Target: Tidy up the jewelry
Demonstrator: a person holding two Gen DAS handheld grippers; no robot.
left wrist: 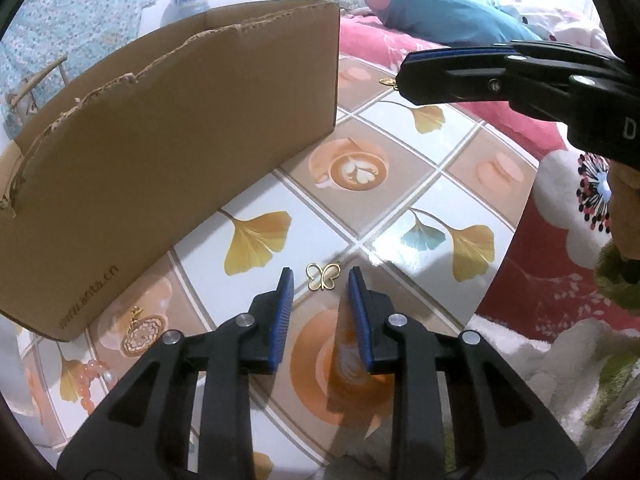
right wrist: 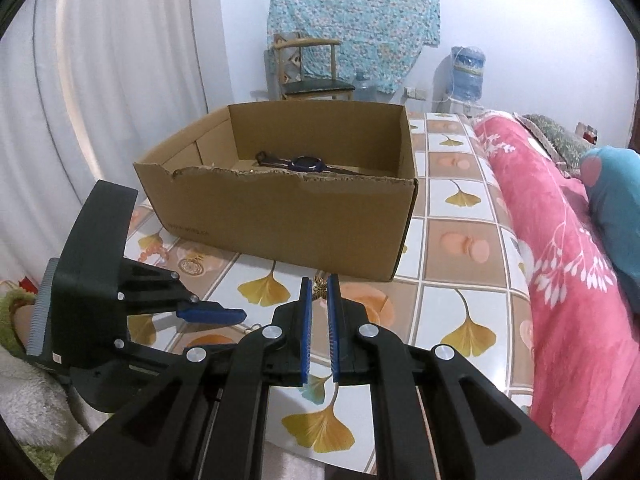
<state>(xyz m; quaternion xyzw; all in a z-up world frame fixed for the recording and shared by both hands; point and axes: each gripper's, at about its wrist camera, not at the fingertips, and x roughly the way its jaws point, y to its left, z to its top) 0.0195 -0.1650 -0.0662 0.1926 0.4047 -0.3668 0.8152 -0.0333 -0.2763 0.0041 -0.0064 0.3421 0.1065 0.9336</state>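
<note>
An open brown corrugated cardboard box [right wrist: 280,204] with a ragged, torn front rim is standing on the tiled tablecloth printed with ginkgo leaves and coffee cups [left wrist: 400,184]; inside it a dark blue wristwatch [right wrist: 304,163] is lying flat on the floor (nothing else inside is showing). The left gripper [left wrist: 320,284] is pointing down at the cloth with its 2 blue pads parted, and a small gold butterfly charm [left wrist: 323,276] is lying on the cloth between the fingertips, untouched by either pad. The right gripper [right wrist: 319,282] is hanging above the table, its jaws pinching a second small gold charm [right wrist: 320,288] at the tips; in the left wrist view this charm [left wrist: 390,82] is peeking out at the tip. Beside the box's near corner a round gold filigree pendant [left wrist: 142,334] and an orange bead bracelet [left wrist: 90,380] are resting on the cloth, left of the left gripper.
</note>
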